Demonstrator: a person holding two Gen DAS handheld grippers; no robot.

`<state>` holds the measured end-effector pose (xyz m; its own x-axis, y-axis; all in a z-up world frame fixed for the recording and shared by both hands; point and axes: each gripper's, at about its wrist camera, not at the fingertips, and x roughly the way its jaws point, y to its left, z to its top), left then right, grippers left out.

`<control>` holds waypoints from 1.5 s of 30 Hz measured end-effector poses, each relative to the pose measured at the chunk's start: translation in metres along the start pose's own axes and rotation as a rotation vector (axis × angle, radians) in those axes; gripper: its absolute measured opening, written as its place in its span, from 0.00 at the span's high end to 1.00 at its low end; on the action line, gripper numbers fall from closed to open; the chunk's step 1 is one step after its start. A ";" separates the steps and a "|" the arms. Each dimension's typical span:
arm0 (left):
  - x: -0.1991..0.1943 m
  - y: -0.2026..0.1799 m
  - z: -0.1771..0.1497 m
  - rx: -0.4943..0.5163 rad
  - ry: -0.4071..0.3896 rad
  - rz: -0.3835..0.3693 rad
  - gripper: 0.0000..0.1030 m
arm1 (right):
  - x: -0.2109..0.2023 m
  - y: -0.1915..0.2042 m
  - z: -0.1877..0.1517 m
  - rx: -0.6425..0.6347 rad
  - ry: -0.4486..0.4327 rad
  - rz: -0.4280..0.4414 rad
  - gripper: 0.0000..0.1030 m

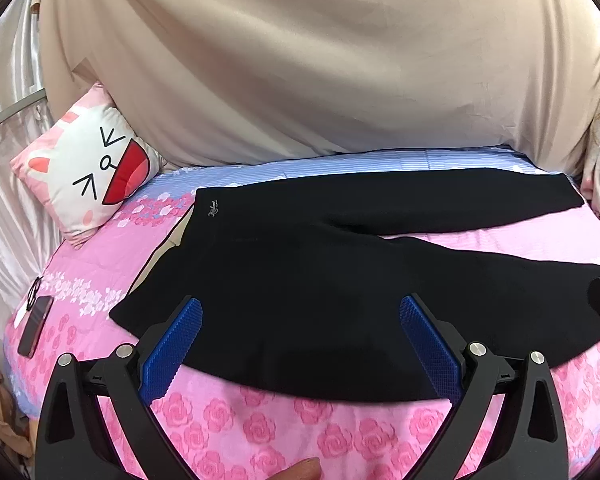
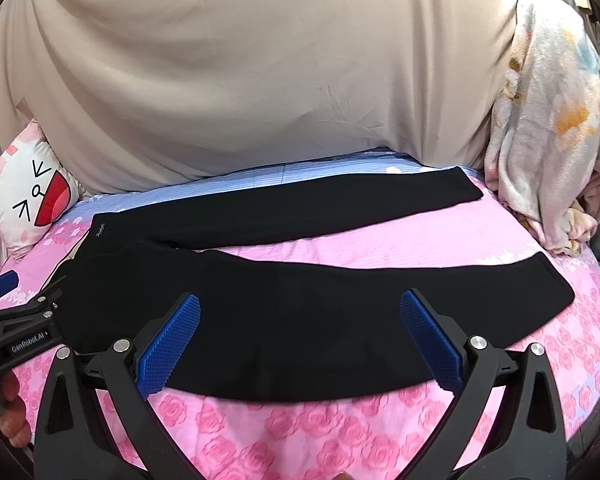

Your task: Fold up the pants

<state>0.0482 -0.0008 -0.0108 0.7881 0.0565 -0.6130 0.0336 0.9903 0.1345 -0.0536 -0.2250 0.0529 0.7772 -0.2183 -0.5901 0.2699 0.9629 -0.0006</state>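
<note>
A home bedroom: rose-print bedsheet (image 1: pixel 284 432), cartoon cushion (image 1: pixel 88 168), crumpled blanket (image 2: pixel 548 128).

A pink rose-printed bedsheet (image 1: pixel 284 428) spreads beneath the gripper; ahead hangs a draped beige cloth (image 1: pixel 320 60), with a white cartoon-face pillow (image 1: pixel 88 168) ahead-left.

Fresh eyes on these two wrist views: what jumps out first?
The black pants lie spread flat across the pink rose-print bedspread, legs splayed apart toward the right. Both the left claw and right claw hang open at the pants' near edge. A cartoon cat pillow sits at the back left.
</note>
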 end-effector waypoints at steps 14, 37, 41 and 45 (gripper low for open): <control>0.096 0.018 0.052 -0.028 0.063 0.088 0.05 | 0.142 -0.159 0.082 0.204 0.062 -0.029 0.04; 0.177 0.008 0.097 -0.078 0.108 0.084 0.05 | 0.363 -0.329 0.180 0.147 0.168 -0.072 0.05; 0.184 0.014 0.097 -0.070 0.110 0.119 0.05 | 0.385 -0.326 0.181 0.112 0.222 -0.106 0.05; 0.195 0.040 0.099 -0.110 0.115 0.129 0.05 | 0.398 -0.316 0.181 0.091 0.256 -0.106 0.33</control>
<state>0.2645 0.0369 -0.0478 0.7058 0.1912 -0.6821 -0.1353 0.9815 0.1351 0.2727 -0.6452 -0.0357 0.5764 -0.2591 -0.7750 0.4012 0.9160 -0.0079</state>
